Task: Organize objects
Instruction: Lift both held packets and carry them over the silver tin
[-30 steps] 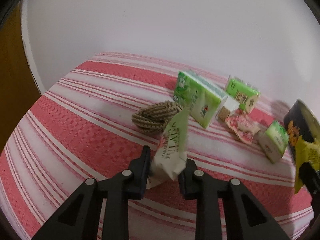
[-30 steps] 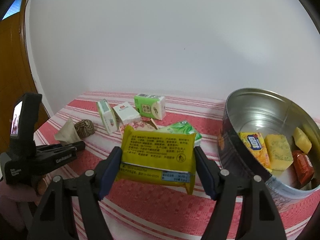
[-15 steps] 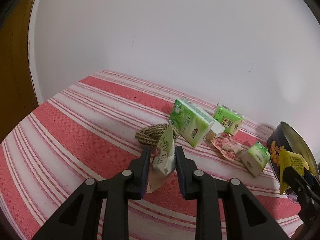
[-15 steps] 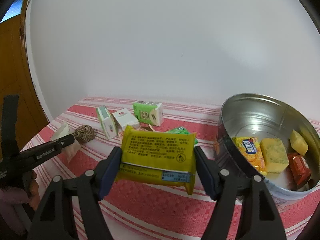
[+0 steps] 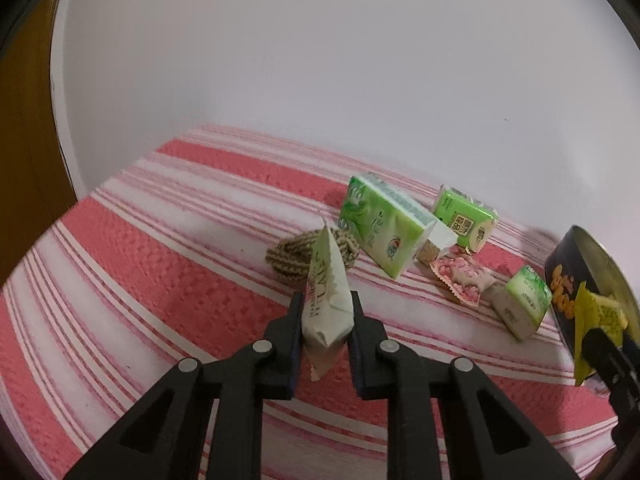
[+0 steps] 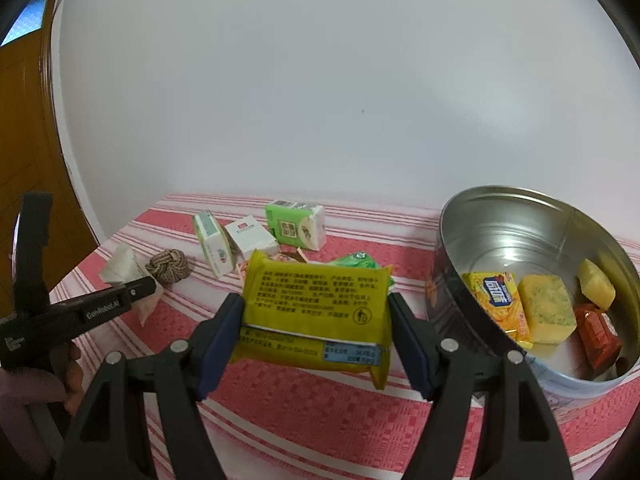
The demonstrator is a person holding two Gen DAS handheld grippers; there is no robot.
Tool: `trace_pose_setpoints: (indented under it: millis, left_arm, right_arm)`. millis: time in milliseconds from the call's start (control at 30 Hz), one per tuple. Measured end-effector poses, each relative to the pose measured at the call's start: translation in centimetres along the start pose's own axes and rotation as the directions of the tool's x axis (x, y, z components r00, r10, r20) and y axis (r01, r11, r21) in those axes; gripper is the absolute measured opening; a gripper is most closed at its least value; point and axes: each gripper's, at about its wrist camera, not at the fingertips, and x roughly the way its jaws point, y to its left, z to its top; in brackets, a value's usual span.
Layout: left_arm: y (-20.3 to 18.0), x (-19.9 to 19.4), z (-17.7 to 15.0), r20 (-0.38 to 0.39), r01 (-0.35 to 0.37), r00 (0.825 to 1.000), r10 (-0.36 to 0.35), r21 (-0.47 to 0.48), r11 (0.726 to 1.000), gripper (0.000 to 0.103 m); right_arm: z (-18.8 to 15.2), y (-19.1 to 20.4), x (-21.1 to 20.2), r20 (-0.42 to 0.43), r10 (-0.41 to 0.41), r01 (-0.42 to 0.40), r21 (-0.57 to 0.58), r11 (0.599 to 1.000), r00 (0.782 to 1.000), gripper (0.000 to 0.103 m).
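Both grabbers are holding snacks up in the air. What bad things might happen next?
The left gripper pinches the cream packet only near its lower end, so the packet might slip or swing out. The yellow packet in the right gripper is soft and held by its ends, so it could buckle. Moving it to the tin, it might catch the rim rather than land inside.

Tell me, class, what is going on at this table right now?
A person holds a gripper in each hand and is sorting small packets. The left gripper is shut on a white sachet, lifted near the rope knot. The right gripper clamps a yellow packet beside the round tin, which already holds a few snacks. Several green cartons remain on the striped cloth.
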Motion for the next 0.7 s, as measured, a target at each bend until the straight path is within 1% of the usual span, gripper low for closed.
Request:
trace_pose_setpoints:
  millis: [67, 100, 167, 267, 367, 433, 533, 700]
  left_arm:
    - [-0.5, -0.8, -0.2, 0.043, -0.037, 0.998, 0.036, 0.024, 0.999, 0.020]
    - [-0.9, -1.4, -0.3, 0.069, -0.044, 0.997, 0.042, 0.031, 0.999, 0.020]
    - [-1.6, -2.1, -0.7, 0.097, -0.020, 0.995, 0.016, 0.039, 0.999, 0.020]
    - [-3.1, -2.9, -1.1, 0.117, 0.017, 0.993, -0.023, 0.049, 0.999, 0.020]
    - [-5.0, -4.1, -1.2, 0.148, 0.061, 0.986, -0.071, 0.073, 0.995, 0.021]
    - [-6.3, -4.9, -1.1, 0.168, 0.087, 0.981, -0.100, 0.085, 0.993, 0.021]
    - [-8.5, -5.9, -0.8, 0.186, 0.125, 0.972, -0.146, 0.120, 0.985, 0.021]
    - [-12.5, -7.3, -0.6, 0.210, 0.169, 0.957, -0.202, 0.164, 0.972, 0.021]
  right_arm:
    - [0.1, -0.1, -0.1, 0.006, 0.002, -0.002, 0.003, 1.000, 1.000, 0.073]
    - [0.1, -0.2, -0.2, 0.011, 0.004, -0.004, 0.005, 1.000, 1.000, 0.073]
    - [0.3, -0.4, -0.7, 0.029, 0.005, -0.005, 0.009, 1.000, 1.000, 0.073]
    - [0.5, -0.9, -1.4, 0.059, -0.003, 0.002, 0.010, 1.000, 0.998, 0.073]
    - [0.7, -1.6, -2.6, 0.103, -0.009, 0.009, -0.001, 1.000, 0.995, 0.073]
    - [0.7, -2.2, -3.7, 0.139, -0.005, 0.006, -0.007, 1.000, 0.990, 0.073]
    - [0.8, -3.4, -5.3, 0.194, -0.019, 0.024, -0.019, 1.000, 0.981, 0.073]
    - [0.8, -6.4, -7.0, 0.233, -0.067, 0.067, 0.007, 0.998, 0.970, 0.073]
